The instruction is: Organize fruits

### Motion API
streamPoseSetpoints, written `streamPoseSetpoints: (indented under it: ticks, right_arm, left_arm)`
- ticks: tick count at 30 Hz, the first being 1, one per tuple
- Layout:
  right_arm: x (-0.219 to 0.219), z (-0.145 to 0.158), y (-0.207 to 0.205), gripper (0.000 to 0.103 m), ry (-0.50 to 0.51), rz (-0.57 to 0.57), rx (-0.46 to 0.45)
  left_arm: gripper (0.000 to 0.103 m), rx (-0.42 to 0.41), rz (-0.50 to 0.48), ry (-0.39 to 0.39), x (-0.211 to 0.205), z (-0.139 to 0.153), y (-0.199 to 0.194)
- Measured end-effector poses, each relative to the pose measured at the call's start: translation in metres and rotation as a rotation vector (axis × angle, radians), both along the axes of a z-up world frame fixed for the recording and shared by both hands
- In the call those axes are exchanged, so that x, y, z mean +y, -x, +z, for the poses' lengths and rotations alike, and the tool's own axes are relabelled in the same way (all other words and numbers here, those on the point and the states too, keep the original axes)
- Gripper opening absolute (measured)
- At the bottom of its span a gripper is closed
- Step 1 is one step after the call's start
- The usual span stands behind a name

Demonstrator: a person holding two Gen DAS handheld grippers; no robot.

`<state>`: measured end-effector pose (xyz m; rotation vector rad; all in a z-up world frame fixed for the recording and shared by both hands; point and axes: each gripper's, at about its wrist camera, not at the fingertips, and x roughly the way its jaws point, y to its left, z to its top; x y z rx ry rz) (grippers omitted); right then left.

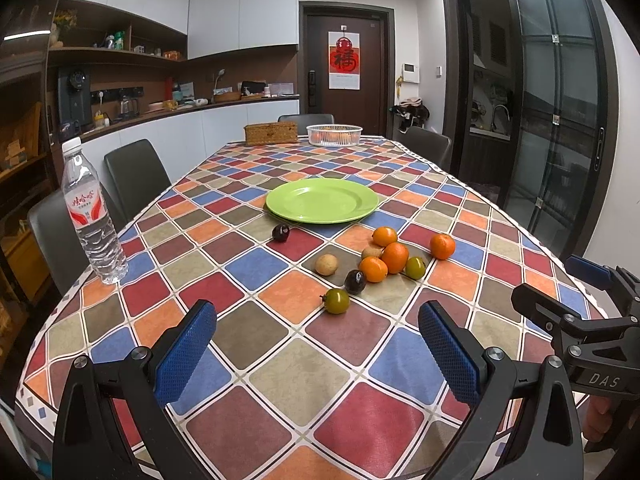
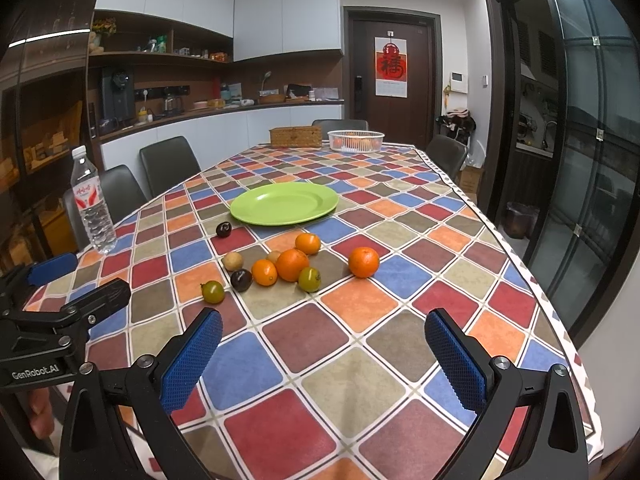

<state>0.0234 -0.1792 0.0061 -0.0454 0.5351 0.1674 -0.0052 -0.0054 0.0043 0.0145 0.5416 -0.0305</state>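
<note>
An empty green plate (image 1: 322, 200) (image 2: 285, 203) lies mid-table on the checked cloth. In front of it lie loose fruits: several oranges (image 1: 394, 257) (image 2: 292, 265), one apart at the right (image 1: 442, 246) (image 2: 363, 262), two greenish fruits (image 1: 337, 300) (image 2: 213, 291), two dark plums (image 1: 280, 233) (image 2: 241, 280), and two small tan fruits (image 1: 326, 264) (image 2: 232, 261). My left gripper (image 1: 318, 344) is open and empty, hovering short of the fruits. My right gripper (image 2: 323, 344) is open and empty, beside it on the right.
A water bottle (image 1: 94, 216) (image 2: 93, 204) stands at the table's left edge. A woven box (image 1: 271, 133) and a white basket (image 1: 334, 134) holding fruit sit at the far end. Chairs line both sides.
</note>
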Motion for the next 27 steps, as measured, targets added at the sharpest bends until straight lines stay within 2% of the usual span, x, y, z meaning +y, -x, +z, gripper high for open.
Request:
streamPoseSetpoints:
  ticks: [27]
  right_arm:
    - [-0.0002, -0.0004, 0.0018, 0.102, -0.003, 0.001, -0.001]
  left_arm:
    - [0.103, 0.001, 0.001, 0.001, -0.0003, -0.0001, -0.0002]
